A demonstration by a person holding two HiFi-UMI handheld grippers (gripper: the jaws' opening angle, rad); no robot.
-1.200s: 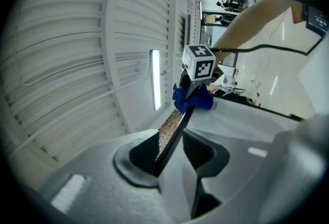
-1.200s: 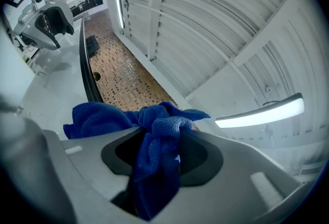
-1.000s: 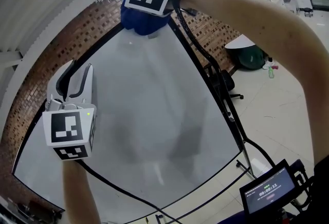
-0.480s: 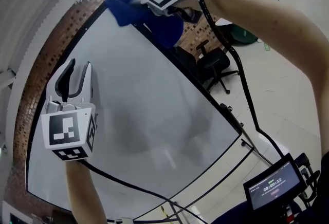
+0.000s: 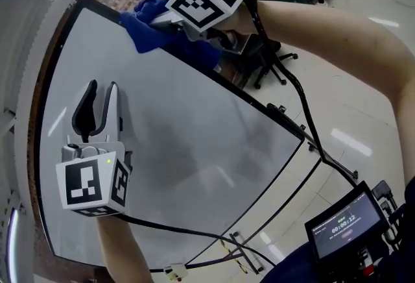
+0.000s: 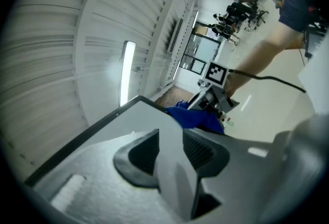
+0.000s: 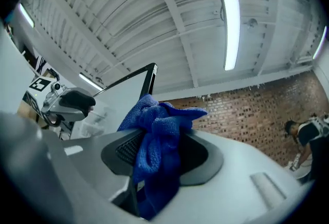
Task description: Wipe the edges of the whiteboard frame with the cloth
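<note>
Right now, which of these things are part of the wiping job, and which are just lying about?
Job: blue cloth, whiteboard frame, right hand-held gripper clamping the cloth.
Lying about: office chair, small screen.

- The cloth (image 7: pixel 154 130) is blue, soft and nubbly, with a looped pile like microfibre.
- The whiteboard (image 5: pixel 194 145) has a smooth, glossy white face that catches streaks of light.
- Its frame (image 5: pixel 259 106) is thin, dark and dull, probably metal.
- The left tongs (image 6: pixel 172 141) are pale grey plastic, finely grained and matt, with 2 black ribbed pads (image 6: pixel 198 148).
- The brick wall (image 7: pixel 247 110) is rough and matt.
- The floor (image 5: pixel 363 113) is pale and shiny.
</note>
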